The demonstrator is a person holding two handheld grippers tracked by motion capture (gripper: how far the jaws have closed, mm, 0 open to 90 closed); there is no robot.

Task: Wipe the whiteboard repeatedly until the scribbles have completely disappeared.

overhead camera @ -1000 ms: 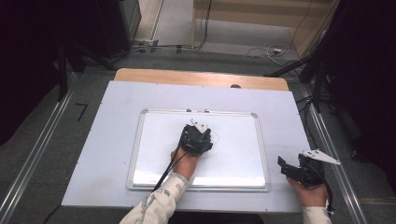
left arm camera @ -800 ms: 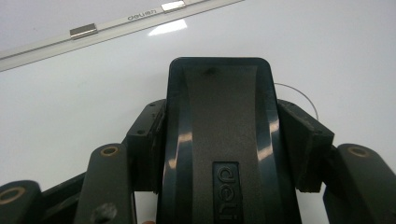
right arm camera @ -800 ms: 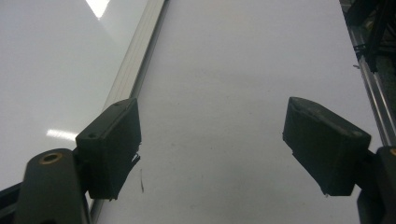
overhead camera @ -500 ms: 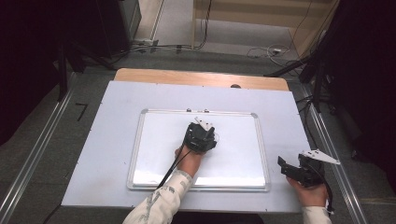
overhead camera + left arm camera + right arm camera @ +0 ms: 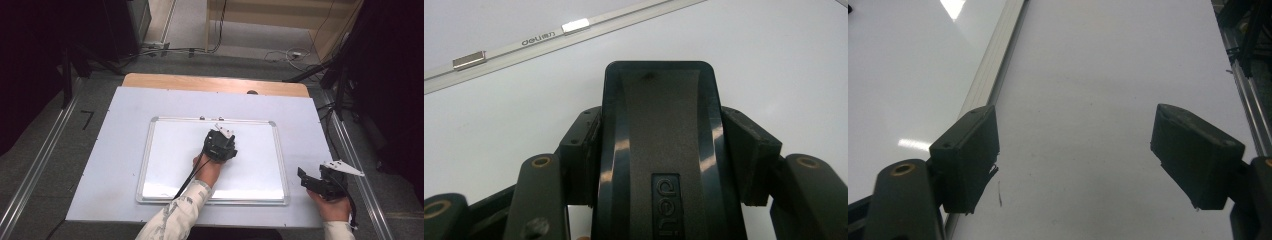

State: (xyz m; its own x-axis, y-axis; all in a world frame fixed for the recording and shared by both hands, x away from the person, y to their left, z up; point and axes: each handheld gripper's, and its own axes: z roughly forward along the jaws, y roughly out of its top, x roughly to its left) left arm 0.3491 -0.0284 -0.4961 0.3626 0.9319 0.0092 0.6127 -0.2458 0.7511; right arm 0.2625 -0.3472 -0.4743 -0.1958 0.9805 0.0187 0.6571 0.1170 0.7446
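Note:
A white whiteboard with a silver frame lies flat in the middle of the pale table. Over the board's centre, my left gripper is shut on a black eraser marked "deli". Both pads press on the eraser's sides, and it points at the board's far frame. The board surface around it looks clean. My right gripper rests open at the table's right front, just beyond the board's right edge. In its own view the right gripper has nothing between its jaws.
Two small metal clips sit on the board's far frame. The board's right frame runs beside the right gripper over bare table. A wooden strip edges the table's far side. Metal rails flank the table, with cables on the floor behind.
My left gripper has slid a little to the right across the whiteboard with the eraser in it. The right gripper has stayed where it was.

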